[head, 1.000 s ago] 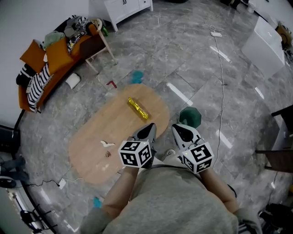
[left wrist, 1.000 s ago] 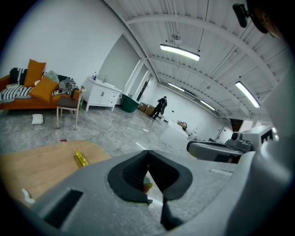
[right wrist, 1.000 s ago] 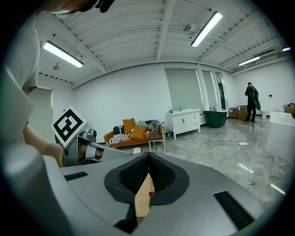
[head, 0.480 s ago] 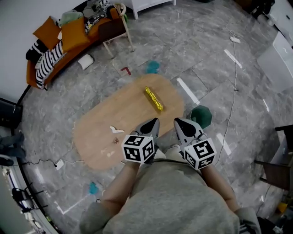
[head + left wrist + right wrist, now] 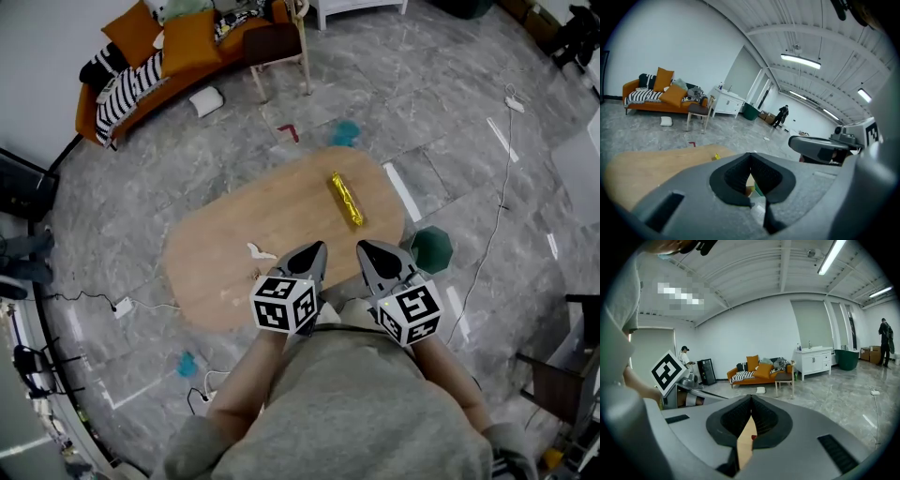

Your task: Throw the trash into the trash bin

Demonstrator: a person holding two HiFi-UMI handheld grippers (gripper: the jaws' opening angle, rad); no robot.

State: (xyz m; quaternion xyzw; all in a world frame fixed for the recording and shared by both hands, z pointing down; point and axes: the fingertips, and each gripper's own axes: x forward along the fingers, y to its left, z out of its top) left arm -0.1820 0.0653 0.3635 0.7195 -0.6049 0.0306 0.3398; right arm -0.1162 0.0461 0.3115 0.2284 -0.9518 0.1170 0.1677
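Seen from the head view: left hand-held gripper (image 5: 314, 251) and right hand-held gripper (image 5: 367, 249) side by side, near each other but apart, both pointing over the near edge of the oval wooden surface (image 5: 225, 281). Jaws of each hand-held gripper closed together, holding nothing; only a thin sliver of background visible along the seam in the left gripper view (image 5: 751, 155) and in the right gripper view (image 5: 751, 397). Marker cubes (image 5: 283, 305) at the rear of each tool, close to the person's grey-clad torso (image 5: 347, 412). Yellow wrapper (image 5: 347, 199) lying flat on the far right part of the surface, well apart from both sets of jaws; same wrapper visible as a small yellow spot (image 5: 715, 157) in the left gripper view. White scrap (image 5: 260, 251) on the surface near its front edge, just left of the left tool. Green trash bin (image 5: 432, 249) standing on the grey tiled floor (image 5: 422, 112), just beside the right end of the surface and to the right of the right tool. Orange sofa (image 5: 178, 47) with cushions and a striped throw along the far wall; white cable (image 5: 497, 216) trailing across the floor at right.
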